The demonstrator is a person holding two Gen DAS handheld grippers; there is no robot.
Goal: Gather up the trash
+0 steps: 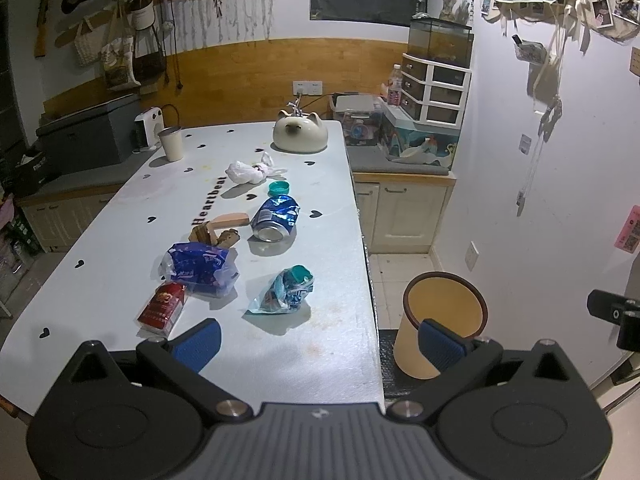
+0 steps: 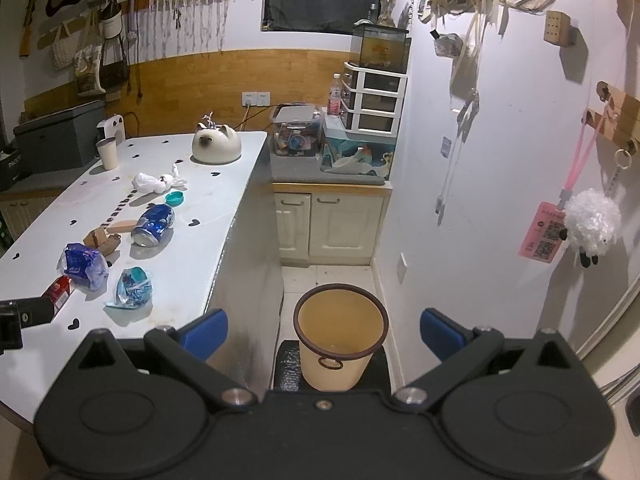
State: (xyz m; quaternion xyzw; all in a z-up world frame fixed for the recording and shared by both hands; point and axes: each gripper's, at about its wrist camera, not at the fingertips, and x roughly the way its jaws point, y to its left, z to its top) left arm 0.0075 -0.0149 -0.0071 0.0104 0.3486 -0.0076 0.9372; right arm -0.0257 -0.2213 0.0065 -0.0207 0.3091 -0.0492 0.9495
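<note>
The left gripper (image 1: 320,344) is spread wide and empty above the table's (image 1: 100,280) near edge, just behind a red cigarette pack (image 1: 162,307) and crushed bottle (image 1: 284,290); further ahead, "Heartbeat" is printed beside a dented blue can (image 1: 275,218). The right gripper (image 2: 324,334), equally wide and empty, hangs over the beige bin (image 2: 340,328) on the floor.

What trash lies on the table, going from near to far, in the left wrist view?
Red packet → crushed plastic bottle → blue bag → crushed blue can → teal cap → white crumpled bag.
</note>
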